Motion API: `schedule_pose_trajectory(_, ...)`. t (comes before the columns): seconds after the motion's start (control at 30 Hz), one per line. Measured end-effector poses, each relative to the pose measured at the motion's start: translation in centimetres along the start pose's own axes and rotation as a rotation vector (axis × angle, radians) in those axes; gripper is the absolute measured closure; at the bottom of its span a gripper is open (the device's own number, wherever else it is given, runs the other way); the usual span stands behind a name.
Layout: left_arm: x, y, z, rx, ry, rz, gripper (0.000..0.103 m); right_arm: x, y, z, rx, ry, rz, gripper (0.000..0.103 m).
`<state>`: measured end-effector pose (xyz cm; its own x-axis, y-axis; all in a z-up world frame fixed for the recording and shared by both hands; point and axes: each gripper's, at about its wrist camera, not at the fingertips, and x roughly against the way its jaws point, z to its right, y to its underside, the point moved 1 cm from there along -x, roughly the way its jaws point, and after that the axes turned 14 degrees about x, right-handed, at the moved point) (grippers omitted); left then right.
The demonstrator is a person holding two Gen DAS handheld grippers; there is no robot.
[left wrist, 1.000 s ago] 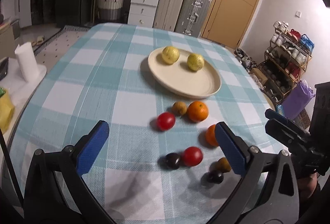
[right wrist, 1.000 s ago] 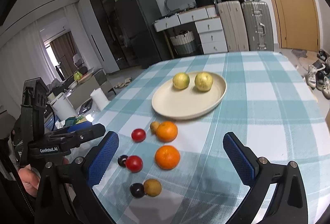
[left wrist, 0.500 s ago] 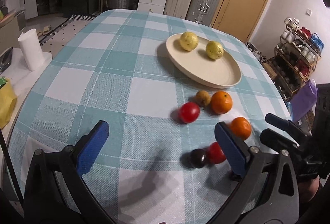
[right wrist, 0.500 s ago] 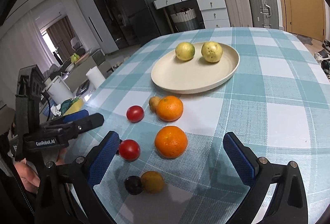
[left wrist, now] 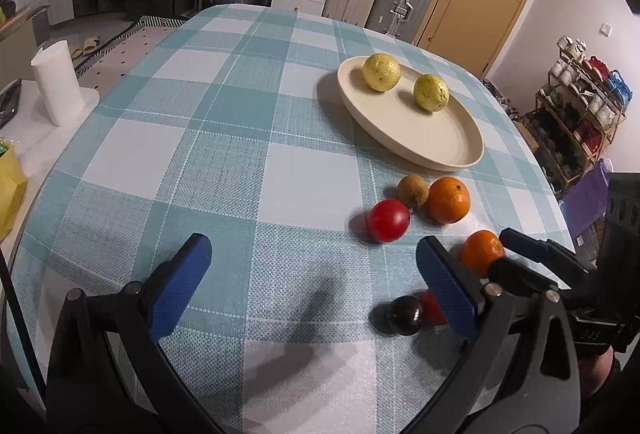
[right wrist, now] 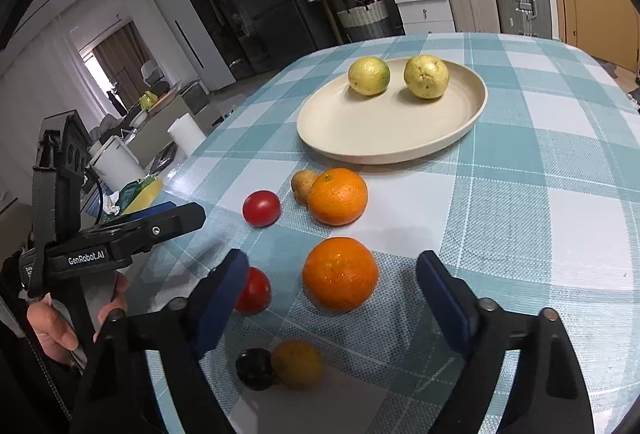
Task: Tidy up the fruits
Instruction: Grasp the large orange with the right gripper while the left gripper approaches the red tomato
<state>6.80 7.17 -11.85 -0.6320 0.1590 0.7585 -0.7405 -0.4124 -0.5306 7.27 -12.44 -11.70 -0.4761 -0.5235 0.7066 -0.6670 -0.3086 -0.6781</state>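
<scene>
Closing around the near orange (right wrist: 340,273) on the counter (right wrist: 540,162), pads not yet touching it, the right tool (right wrist: 332,298) is mid-pickup while the left tool (left wrist: 312,282) hangs released; next, I'd judge, comes a firm squeeze and a lift toward the plate (right wrist: 360,138).
</scene>
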Motion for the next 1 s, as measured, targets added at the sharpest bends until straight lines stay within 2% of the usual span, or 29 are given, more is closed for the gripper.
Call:
schedule_pose_trajectory(0.1, -0.3, -0.2, -0.2, 0.007, 0.003, -0.003, 0.001, -0.3, 0.0, 0.0, -0.003, -0.002, -0.013, 0.03)
schedule_pose_trajectory(0.17, -0.3, -0.2, -0.3, 0.009, 0.003, -0.004, 0.001, -0.8, 0.1, 0.0, -0.006, -0.027, -0.034, 0.048)
schedule_pose_trajectory(0.2, -0.3, -0.3, -0.3, 0.009, 0.006, -0.005, 0.001, -1.0, 0.1, 0.0, -0.004, -0.027, -0.045, 0.05)
schedule_pose_trajectory(0.27, -0.4, -0.3, -0.3, 0.008, 0.006, -0.006, 0.001, -1.2, 0.1, -0.1, 0.004, -0.021, -0.046, 0.06)
schedule_pose_trajectory(0.73, -1.3, -0.5, -0.2, 0.011, 0.024, -0.046, 0.001, -0.7, 0.2, 0.1, -0.016, -0.045, -0.004, 0.062)
schedule_pose_trajectory(1.0, -2.0, -0.6, 1.2, -0.036, 0.041, -0.075, 0.001, 0.3, 0.2, 0.4, -0.023, -0.06, 0.036, 0.062)
